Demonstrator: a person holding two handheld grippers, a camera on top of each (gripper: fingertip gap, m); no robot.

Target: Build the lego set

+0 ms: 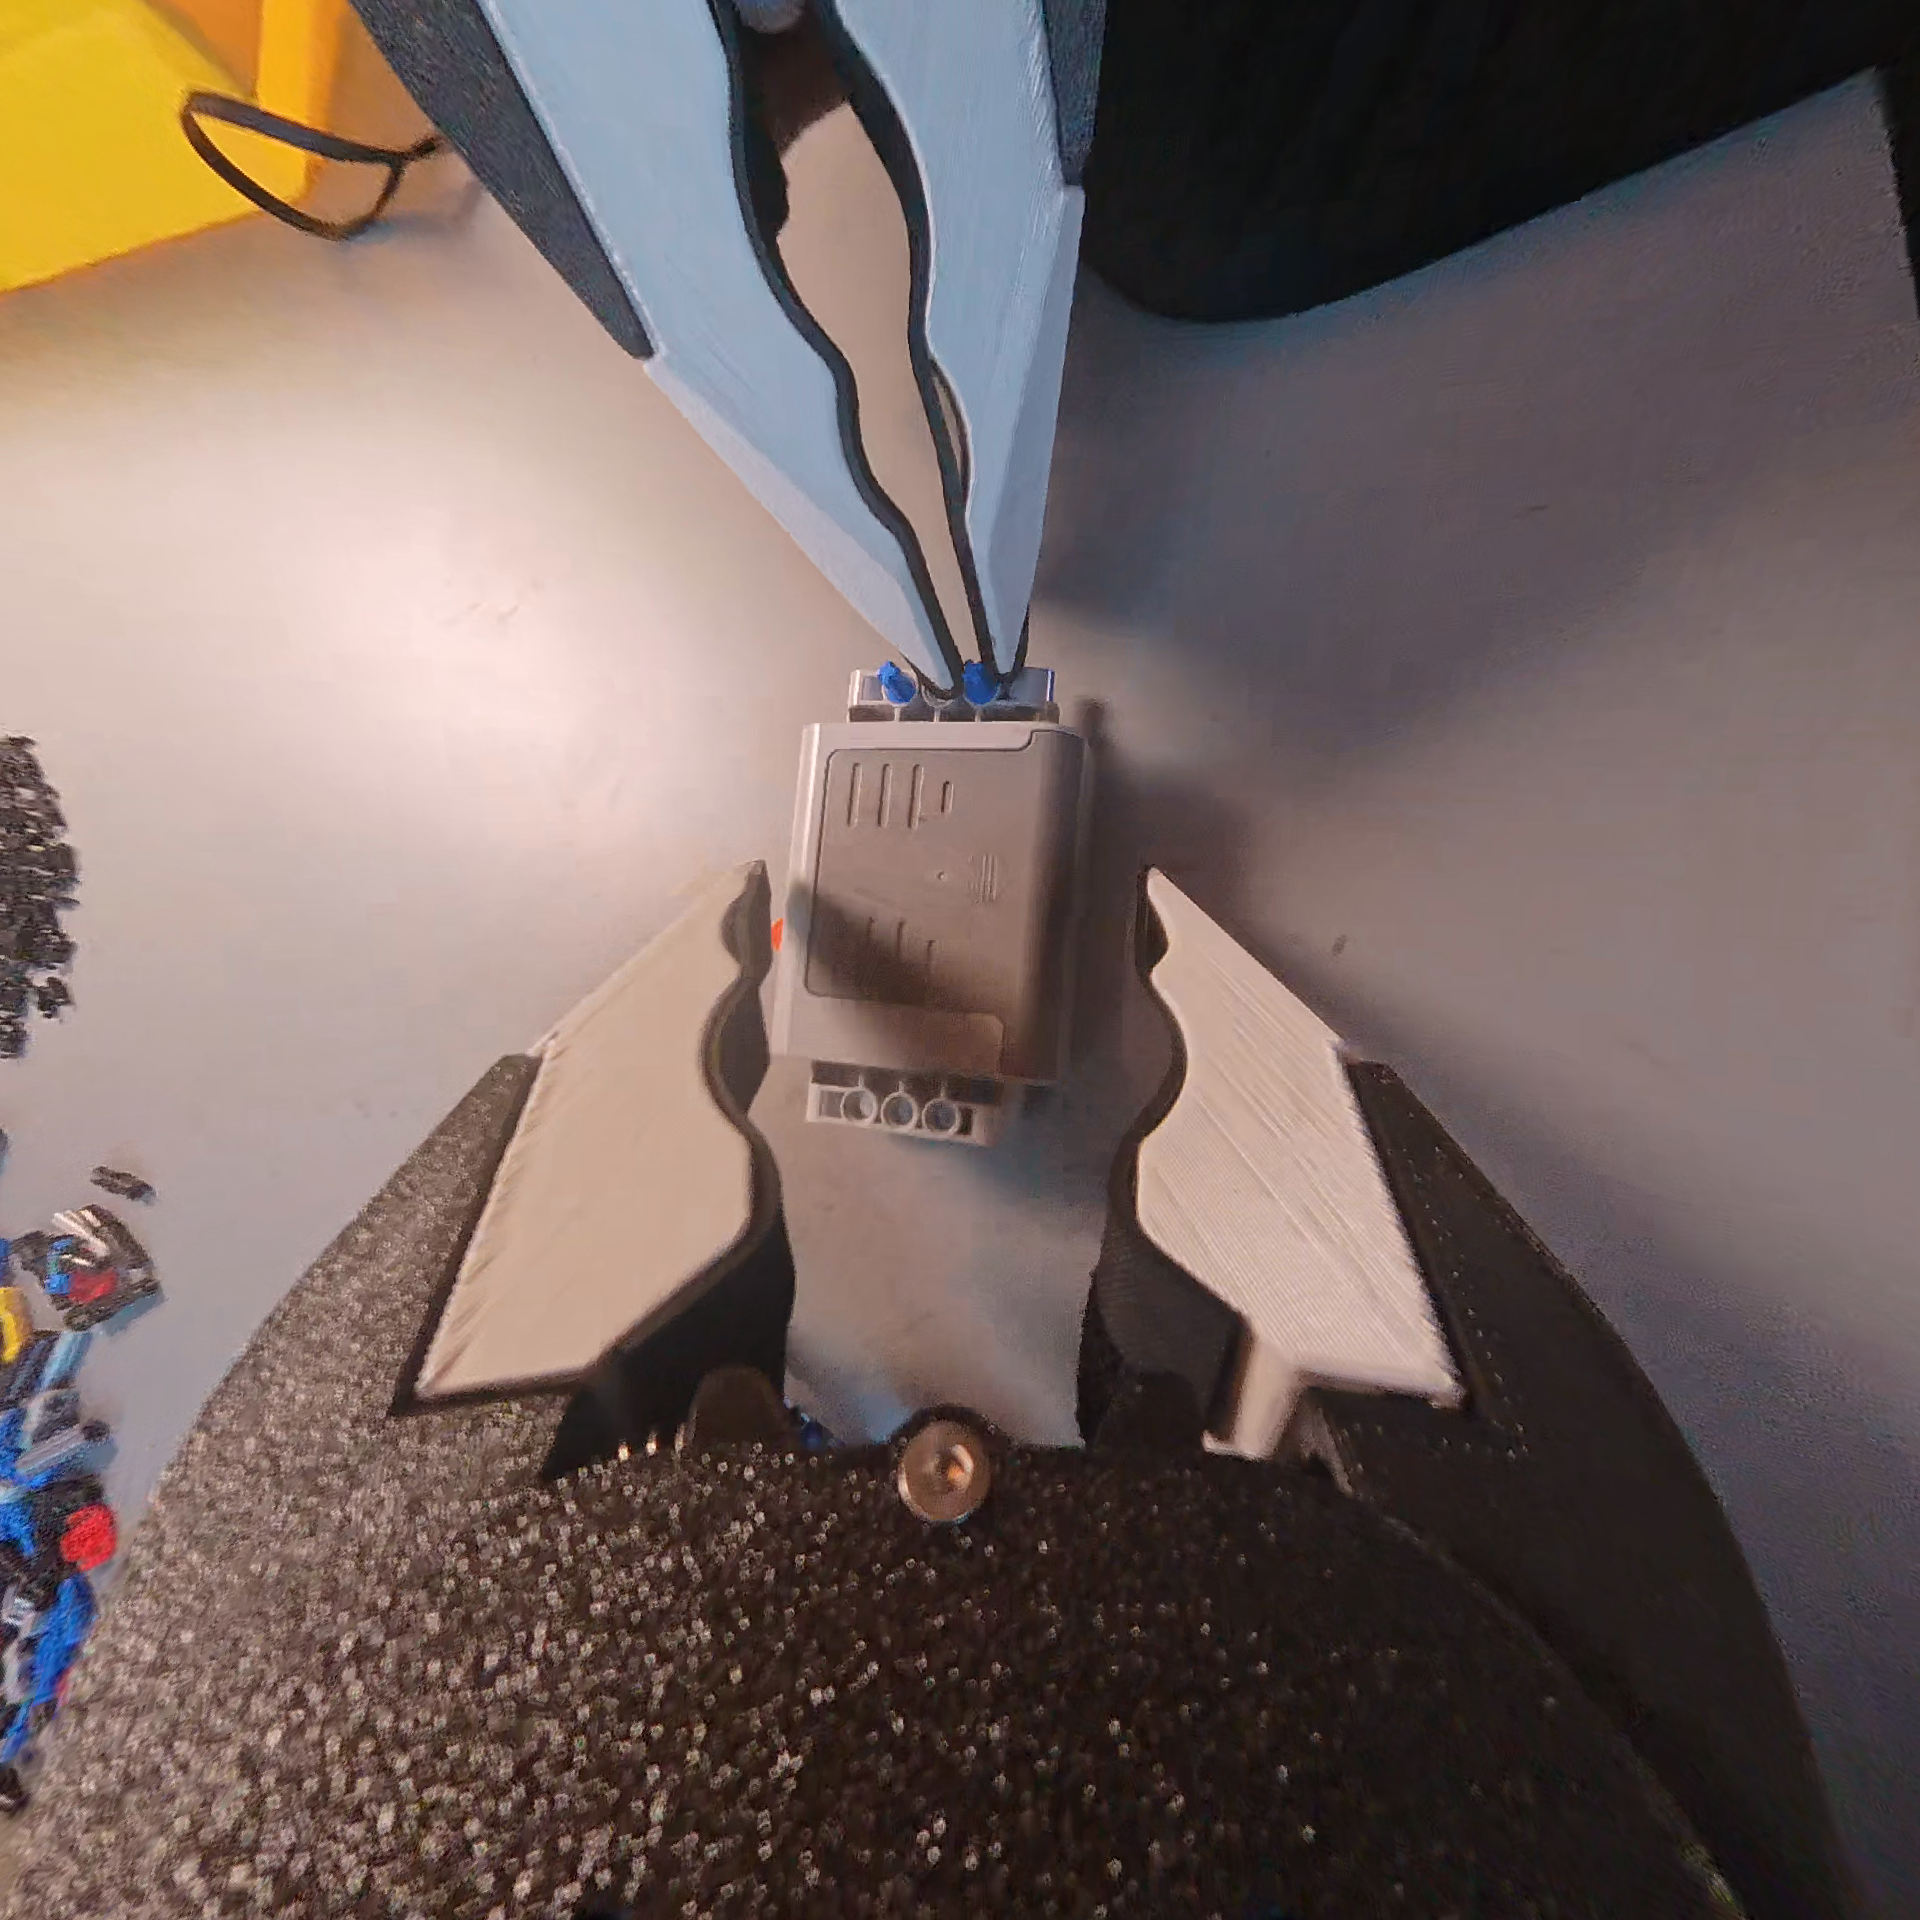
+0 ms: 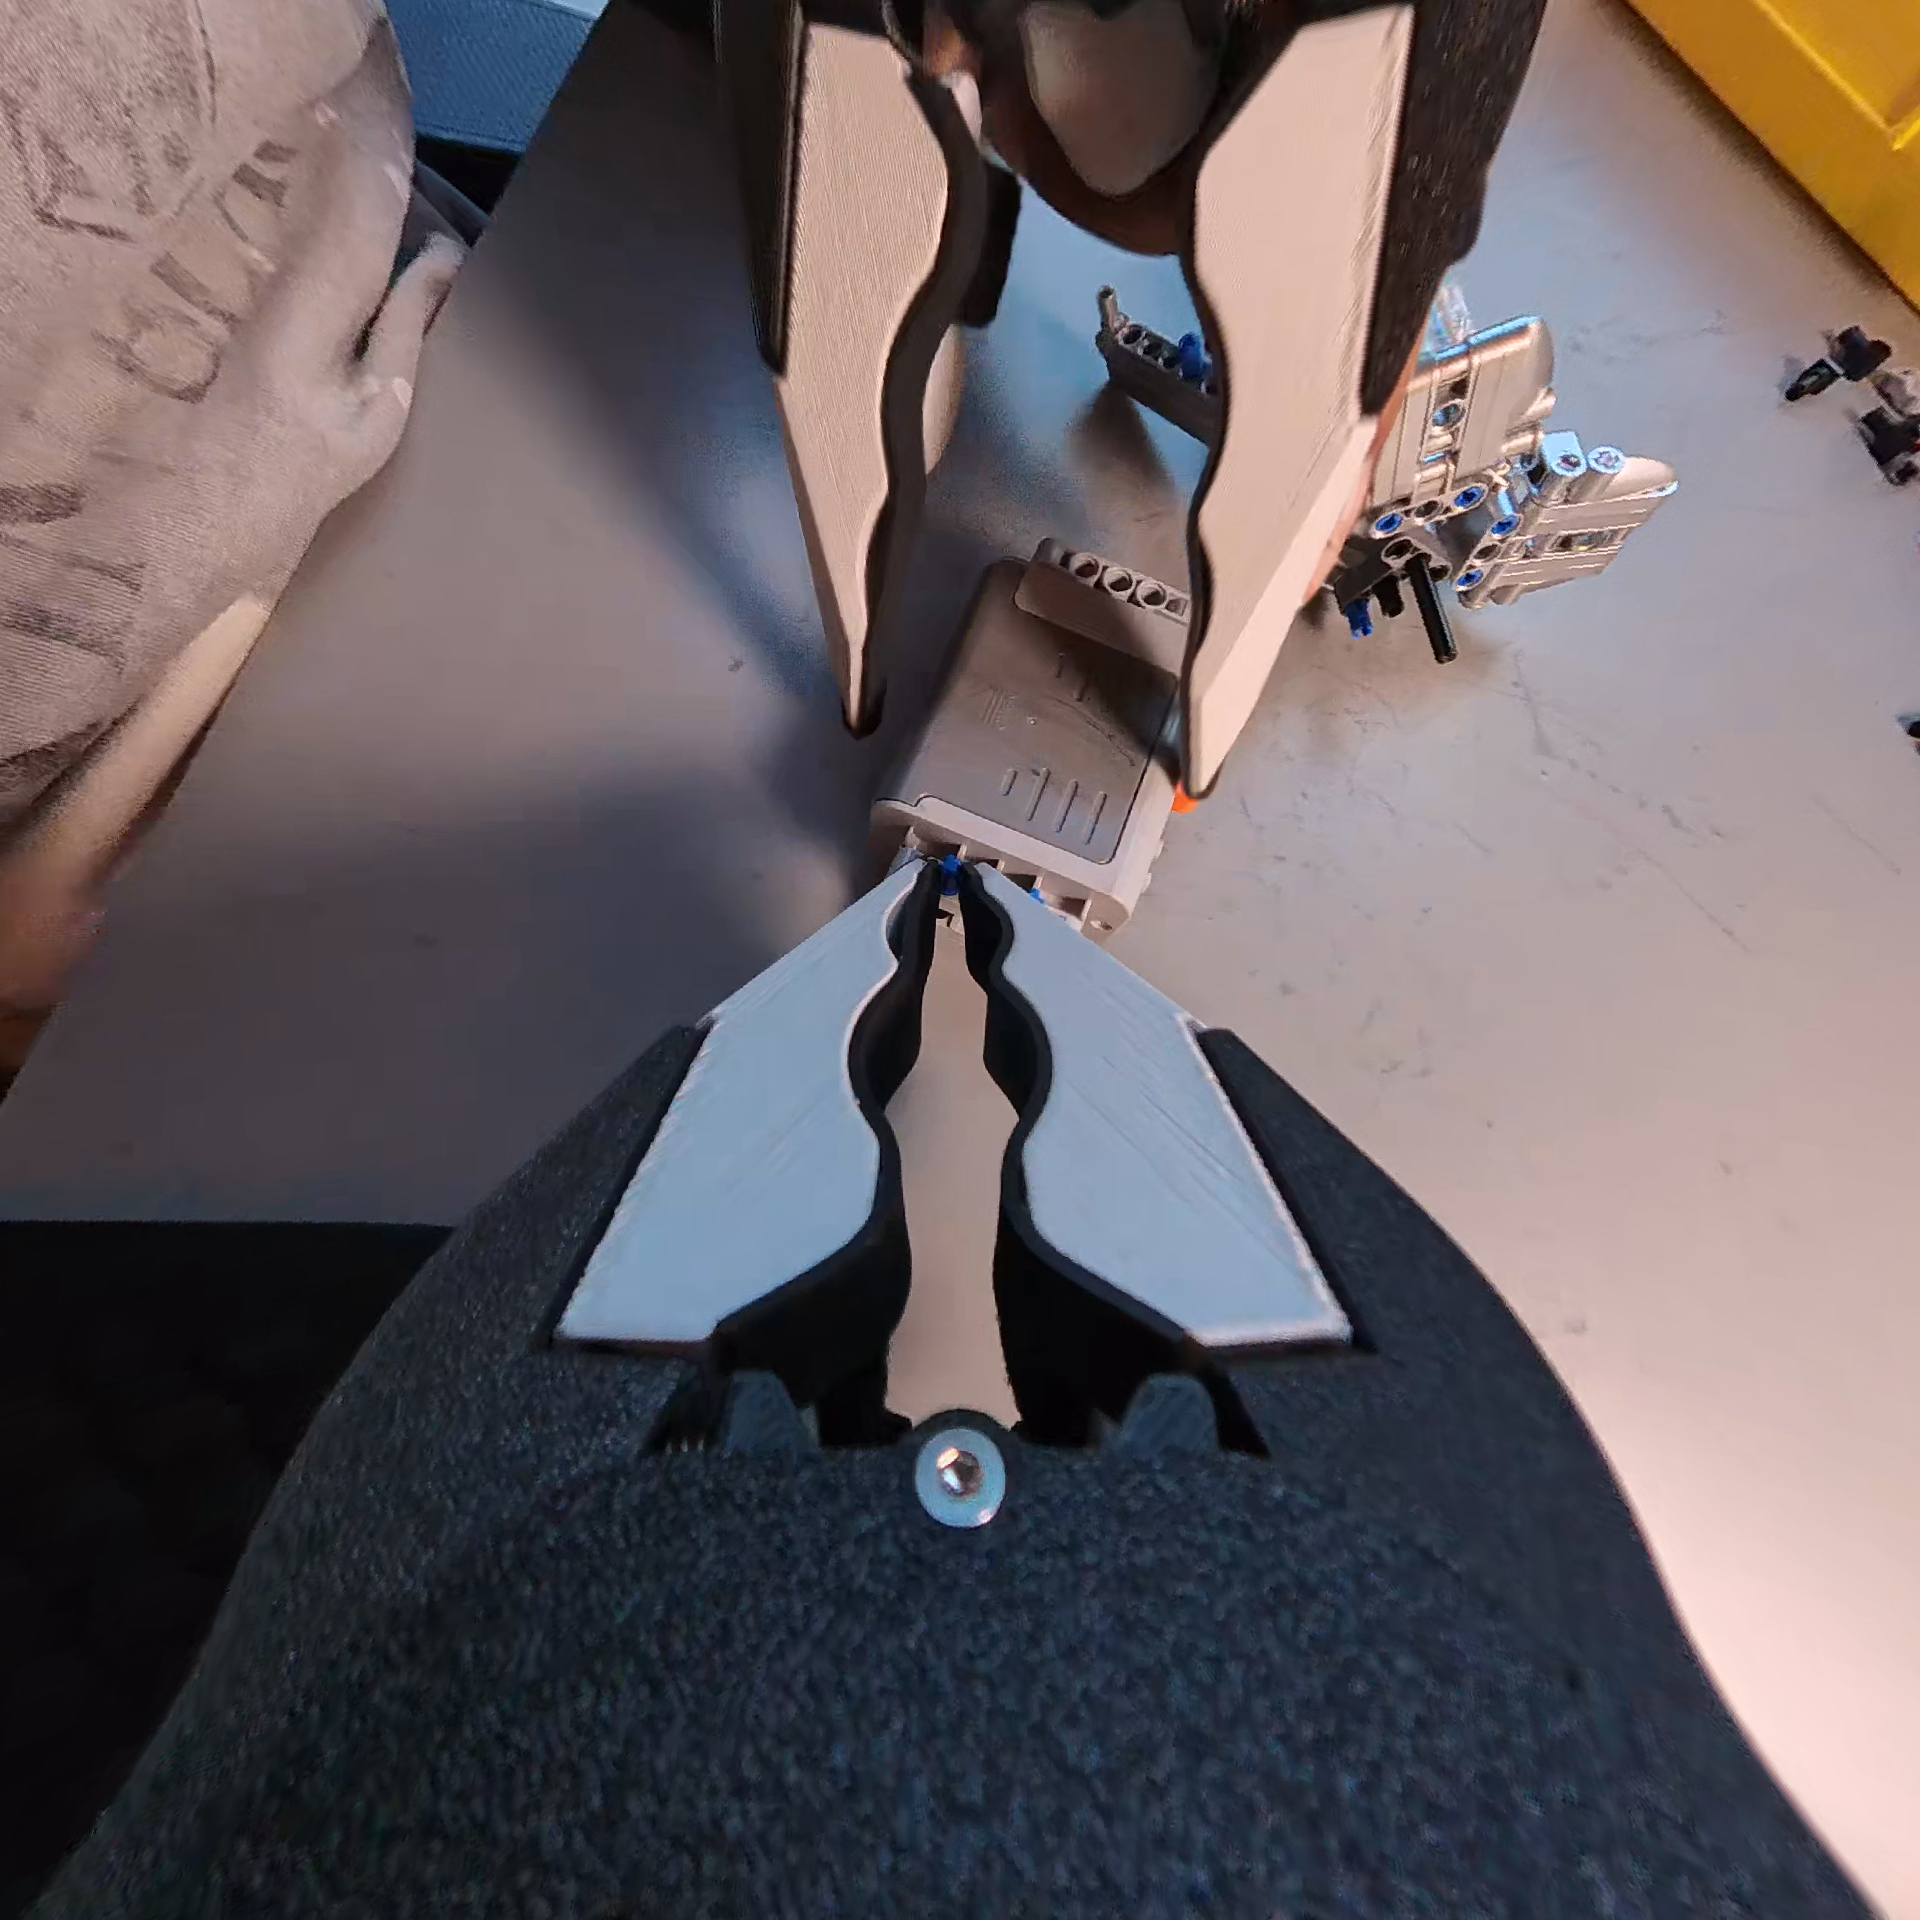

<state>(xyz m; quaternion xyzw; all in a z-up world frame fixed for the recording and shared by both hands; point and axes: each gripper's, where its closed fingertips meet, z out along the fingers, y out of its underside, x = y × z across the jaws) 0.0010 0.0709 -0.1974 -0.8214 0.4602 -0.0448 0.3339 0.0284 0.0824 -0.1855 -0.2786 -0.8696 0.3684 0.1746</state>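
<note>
The grey battery box [image 1: 930, 904] lies flat on the pale table [image 1: 416, 623], a short grey holed beam [image 1: 899, 1112] at one end and a beam with blue pins [image 1: 951, 686] at the other; so much of the assembly is already together, while a larger grey built unit [image 2: 1496, 468] sits well apart on the table and loose black pieces [image 1: 31, 883] and a blue, red and black heap [image 1: 52, 1403] lie off to the side, unattached; the left tongs [image 1: 951, 904] are spread wide and straddle the box, one finger just beside its orange-tabbed side, the other clear of it, so they grip nothing; they come in low along the length of the box, pointing toward the pinned end; the right tongs [image 2: 948, 868] reach in from the opposite end, angled down to the table, tips pinched together on a blue pin [image 2: 950, 862] at the beam, though whether the pin is seated or only touched is hard to tell at that size; a yellow bin [image 1: 125, 135] and a black cord loop [image 1: 291, 156] stand beyond; a person's sleeve [image 2: 156, 364] rests at the table edge.
</note>
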